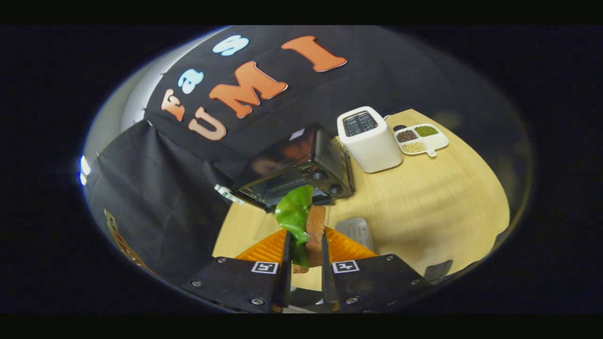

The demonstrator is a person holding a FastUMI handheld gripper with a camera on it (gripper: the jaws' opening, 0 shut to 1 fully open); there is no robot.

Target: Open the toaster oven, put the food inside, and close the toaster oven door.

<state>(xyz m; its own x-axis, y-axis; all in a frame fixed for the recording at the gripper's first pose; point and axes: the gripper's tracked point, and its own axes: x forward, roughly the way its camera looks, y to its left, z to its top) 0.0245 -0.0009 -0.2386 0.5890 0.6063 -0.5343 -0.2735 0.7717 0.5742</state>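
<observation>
Food [308,226], a slice of brown toast standing on edge with a green lettuce leaf folded against its left face, sits clamped between the two fingers of the tool [304,256], both pressing on it, lifted clear of the table [424,197]. Just beyond it stands the black toaster oven [297,172], tilted in this view, with two knobs on its right side; its door looks dropped open toward the food, though the leaf hides much of the opening, so I judge the opening step done. Putting the food inside and shutting the door remain. Right of the oven, farther back, are a white toaster [370,139] and a divided dish of beans [420,138].
</observation>
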